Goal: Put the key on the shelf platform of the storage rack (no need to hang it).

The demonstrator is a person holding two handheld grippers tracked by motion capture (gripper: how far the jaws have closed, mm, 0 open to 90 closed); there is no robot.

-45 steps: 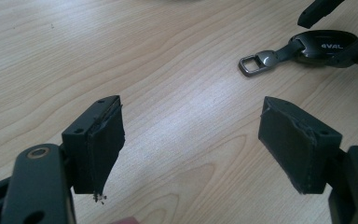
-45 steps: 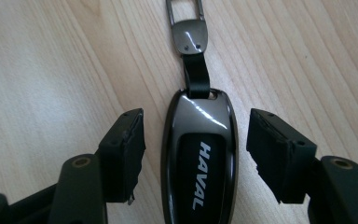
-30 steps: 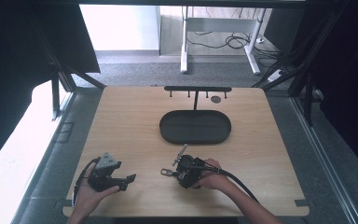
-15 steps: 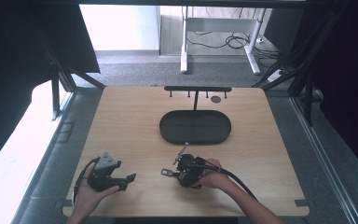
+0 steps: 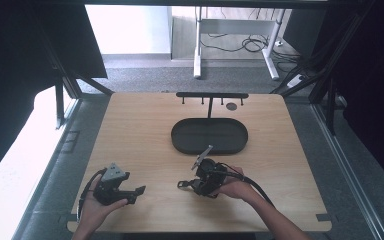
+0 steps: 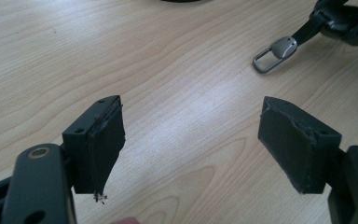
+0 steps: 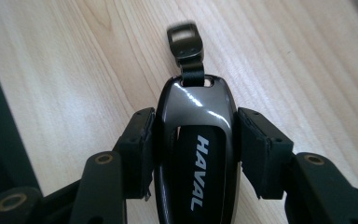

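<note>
Right gripper (image 7: 195, 154): jaws pinch a key fob (image 7: 196, 154) across its width, one pad on each long edge; the fob sits lengthways between them, "HAVAL" face up, so the grip is square and the fob should not twist; its strap (image 7: 192, 73) and metal loop (image 7: 185, 41) stick out ahead of the jaw tips, free; presumably left clear because the loop is the part meant to catch on something.

Left gripper (image 6: 205, 154): jaws spread wide, nothing between them but bare desk (image 6: 168, 88); the loop (image 6: 272, 53) lies ahead of them and off to the right jaw's side, well apart; the spread reads as readiness to take the loop or strap, though no contact yet.

High view: the right gripper (image 5: 190, 183) is low over the near desk (image 5: 130, 130), pointing toward the left gripper (image 5: 137, 191); tray (image 5: 180, 142) and hook rack (image 5: 212, 95) stand beyond the right jaws, farther up the desk; judgement: fob is likely bound for a hook or the tray; cannot tell whether it rests on the desk or is just lifted.
</note>
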